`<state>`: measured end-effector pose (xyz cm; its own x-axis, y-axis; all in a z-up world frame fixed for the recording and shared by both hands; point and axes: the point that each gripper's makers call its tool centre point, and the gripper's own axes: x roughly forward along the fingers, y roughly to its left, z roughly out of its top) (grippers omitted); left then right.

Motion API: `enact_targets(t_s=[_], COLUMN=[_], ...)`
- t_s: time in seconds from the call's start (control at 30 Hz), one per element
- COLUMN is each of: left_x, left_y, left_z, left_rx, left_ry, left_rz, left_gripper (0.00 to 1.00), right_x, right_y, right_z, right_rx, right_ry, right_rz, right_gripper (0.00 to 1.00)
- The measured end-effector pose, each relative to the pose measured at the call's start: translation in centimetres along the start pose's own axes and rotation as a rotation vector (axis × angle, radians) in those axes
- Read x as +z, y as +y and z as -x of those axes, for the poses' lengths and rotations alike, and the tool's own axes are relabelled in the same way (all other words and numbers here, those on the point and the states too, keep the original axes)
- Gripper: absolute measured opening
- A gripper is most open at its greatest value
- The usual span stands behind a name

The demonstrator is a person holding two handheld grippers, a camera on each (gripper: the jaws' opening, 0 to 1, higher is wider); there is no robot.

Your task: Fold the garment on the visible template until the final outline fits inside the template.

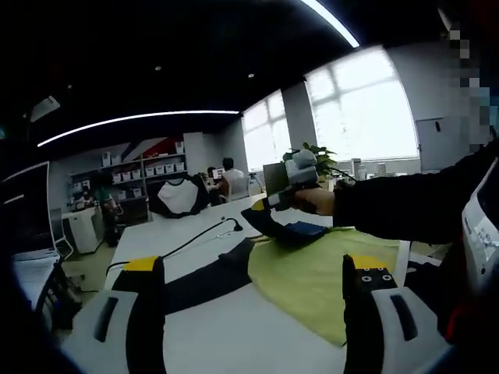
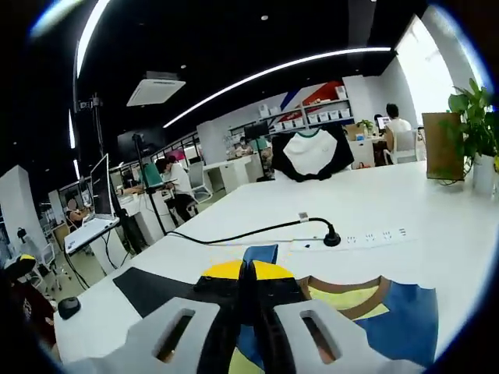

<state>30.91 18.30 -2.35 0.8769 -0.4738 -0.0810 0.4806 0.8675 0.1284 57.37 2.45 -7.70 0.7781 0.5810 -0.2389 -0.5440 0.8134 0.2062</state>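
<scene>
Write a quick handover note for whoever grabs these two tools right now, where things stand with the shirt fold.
Left tool: open, holding nothing, above the table.
Right tool: shut on the blue sleeve of the garment, lifted off the table.
Garment: yellow-green body lies flat on the white table, partly over the dark template; brown collar faces the power strip.
Done: sleeve picked up.
Left: lay the sleeve inward, finish the folds, check the outline sits inside the template.

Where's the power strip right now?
In the right gripper view, the power strip lies on the white table, right of centre, just beyond the garment, with a black cable plugged into it.
</scene>
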Motion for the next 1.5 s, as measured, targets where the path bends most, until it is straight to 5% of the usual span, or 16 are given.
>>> enact_targets(t_s=[0.23, 0.73, 1.27, 1.5], left_x=[-0.4, -1.1, -2.0, -2.6], left_y=[-0.8, -1.9, -1.8, -1.8], left_z=[-0.6, -1.7, -2.1, -2.3], left_rx=[-0.02, -0.042, -0.055, -0.072], left_ry=[0.013, 0.03, 0.047, 0.067], left_rz=[0.003, 0.026, 0.048, 0.072], left_gripper=[1.0, 1.0, 0.99, 0.99], right_x=[-2.3, -7.8, -11.7, -11.8], right_y=[1.1, 2.5, 2.7, 2.9], right_z=[-1.3, -3.6, -4.6, -4.6], right_rx=[0.021, 0.026, 0.043, 0.038], right_ry=[0.039, 0.165, 0.292, 0.306], right_rz=[-0.028, 0.066, 0.1, 0.143], right_gripper=[0.0, 0.0, 0.0, 0.0])
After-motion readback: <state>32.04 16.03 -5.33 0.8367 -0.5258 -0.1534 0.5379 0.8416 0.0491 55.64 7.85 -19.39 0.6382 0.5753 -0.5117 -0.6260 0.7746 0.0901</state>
